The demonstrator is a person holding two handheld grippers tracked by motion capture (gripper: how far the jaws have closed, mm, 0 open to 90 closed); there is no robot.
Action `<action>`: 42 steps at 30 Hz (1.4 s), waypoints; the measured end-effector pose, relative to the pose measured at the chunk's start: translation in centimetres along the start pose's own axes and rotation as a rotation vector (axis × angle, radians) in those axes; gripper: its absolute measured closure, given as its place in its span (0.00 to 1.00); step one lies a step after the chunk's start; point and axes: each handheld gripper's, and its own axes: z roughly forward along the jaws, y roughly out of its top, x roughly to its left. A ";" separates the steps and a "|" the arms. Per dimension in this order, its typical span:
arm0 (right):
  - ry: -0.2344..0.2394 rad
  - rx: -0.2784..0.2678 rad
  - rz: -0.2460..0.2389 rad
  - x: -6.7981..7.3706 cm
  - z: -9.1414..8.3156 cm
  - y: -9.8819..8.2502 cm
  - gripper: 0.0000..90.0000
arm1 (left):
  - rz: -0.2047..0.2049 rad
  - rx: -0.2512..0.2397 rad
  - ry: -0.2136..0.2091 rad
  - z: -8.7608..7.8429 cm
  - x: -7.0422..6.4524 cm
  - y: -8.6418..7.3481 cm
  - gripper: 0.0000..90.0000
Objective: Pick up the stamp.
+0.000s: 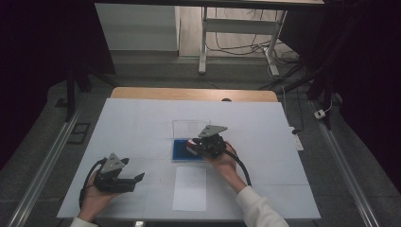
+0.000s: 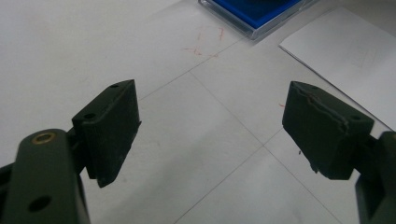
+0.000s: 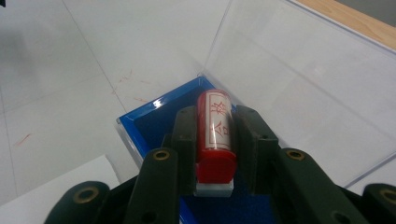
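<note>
While the left gripper [image 1: 135, 179] idles at 8 o'clock, jaws wide apart and empty, right gripper [image 3: 215, 140] has clamped the red stamp [image 3: 215, 135] over the blue case [image 3: 140, 123] at table centre, lid upright; paper [image 1: 190, 187] waits at 6 o'clock, likely for stamping

left claw [image 1: 137, 178]: jaws wide apart | right claw [image 3: 215, 140]: jaws clamped, gripping
</note>
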 end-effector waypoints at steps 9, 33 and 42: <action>0.003 -0.013 -0.006 0.1 -0.8 0.4 0.78 | 0.003 0.006 0.002 0.1 0.1 0.0 0.22; 0.017 -0.112 -0.003 -0.2 -5.1 1.6 0.78 | 0.012 0.001 -0.008 0.4 0.3 0.4 0.23; 0.016 -0.089 -0.003 -0.2 -4.4 1.5 0.78 | -0.001 -0.010 -0.006 0.1 0.4 0.4 0.23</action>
